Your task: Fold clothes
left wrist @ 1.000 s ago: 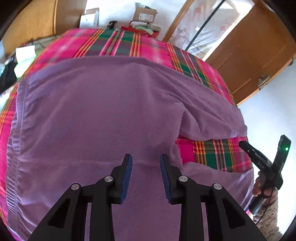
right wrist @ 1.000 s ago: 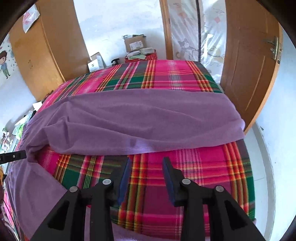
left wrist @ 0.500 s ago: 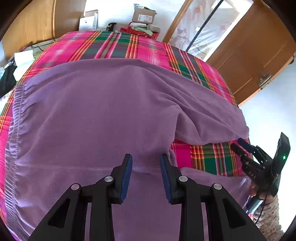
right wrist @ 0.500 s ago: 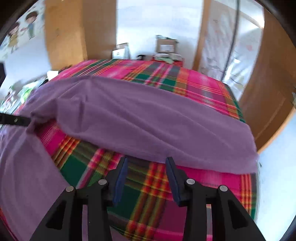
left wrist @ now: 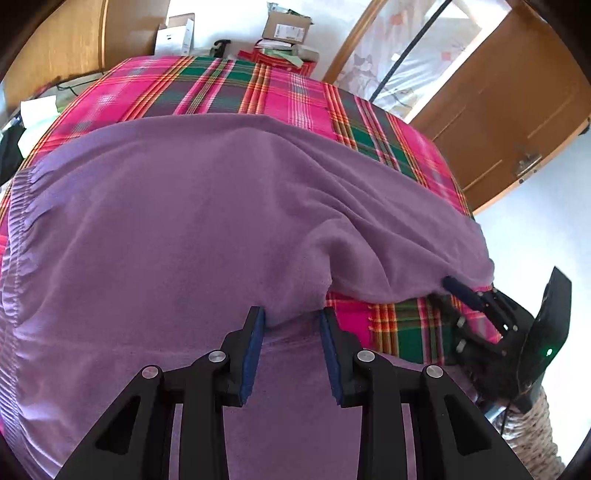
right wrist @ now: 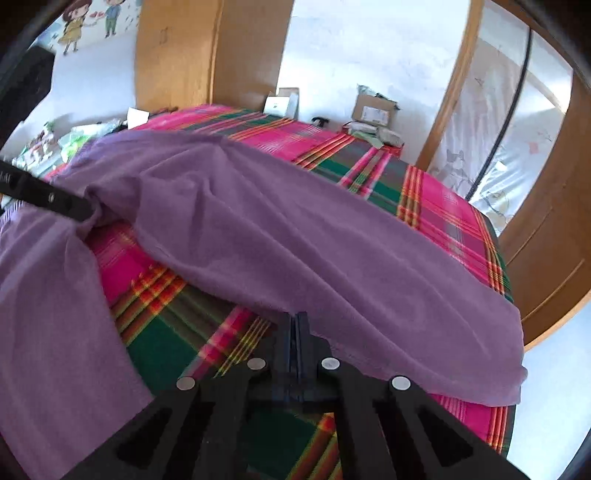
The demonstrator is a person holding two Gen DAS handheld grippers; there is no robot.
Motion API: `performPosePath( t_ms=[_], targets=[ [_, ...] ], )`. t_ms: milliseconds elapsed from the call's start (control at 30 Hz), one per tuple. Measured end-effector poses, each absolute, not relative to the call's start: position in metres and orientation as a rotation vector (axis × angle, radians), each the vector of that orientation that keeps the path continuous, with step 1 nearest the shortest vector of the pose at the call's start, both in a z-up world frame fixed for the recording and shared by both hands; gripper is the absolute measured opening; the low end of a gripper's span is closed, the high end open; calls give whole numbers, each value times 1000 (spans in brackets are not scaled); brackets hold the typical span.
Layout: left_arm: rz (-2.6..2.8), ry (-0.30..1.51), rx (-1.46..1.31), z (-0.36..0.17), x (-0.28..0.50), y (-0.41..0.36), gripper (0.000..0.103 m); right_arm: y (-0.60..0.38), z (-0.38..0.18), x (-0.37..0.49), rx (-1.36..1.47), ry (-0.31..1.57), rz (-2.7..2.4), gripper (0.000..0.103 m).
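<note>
With the right gripper point(right wrist: 297, 325) fingers pinched on the purple trousers' point(left wrist: 177, 236) near hem and the left gripper point(left wrist: 291, 325) wide at the crotch, close left before lifting both evenly.

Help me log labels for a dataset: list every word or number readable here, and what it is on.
None can be read for certain.
Cardboard box: printed label, too small.
White box: dark mark, too blurred.
Left gripper: white letters on its side in the right wrist view, cut off and blurred.
</note>
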State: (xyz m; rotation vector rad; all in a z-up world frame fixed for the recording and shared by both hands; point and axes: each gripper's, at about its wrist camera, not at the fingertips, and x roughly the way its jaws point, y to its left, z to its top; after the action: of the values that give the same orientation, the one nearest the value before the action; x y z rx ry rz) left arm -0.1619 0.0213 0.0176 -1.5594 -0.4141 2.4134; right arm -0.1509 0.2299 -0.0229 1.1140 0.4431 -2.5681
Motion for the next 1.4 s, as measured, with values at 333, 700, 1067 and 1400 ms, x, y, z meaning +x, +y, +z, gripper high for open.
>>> performPosePath(
  t_ms=[333,700,1067,1400],
  targets=[
    [2401,-399,-1559,12,-161,33,32,269,-8,-169,1138,151,-2725,2],
    [2355,-399,-1586,5,-158,42,32,302,-13,-156,1235,-55,-2556,6],
    [2377,-343,-1563,17,-168,65,32,381,5,-211,1241,-42,-2739,43],
    [2361,-216,-1529,30,-180,98,33,396,-18,-290,1332,6,-2581,49]
  ],
)
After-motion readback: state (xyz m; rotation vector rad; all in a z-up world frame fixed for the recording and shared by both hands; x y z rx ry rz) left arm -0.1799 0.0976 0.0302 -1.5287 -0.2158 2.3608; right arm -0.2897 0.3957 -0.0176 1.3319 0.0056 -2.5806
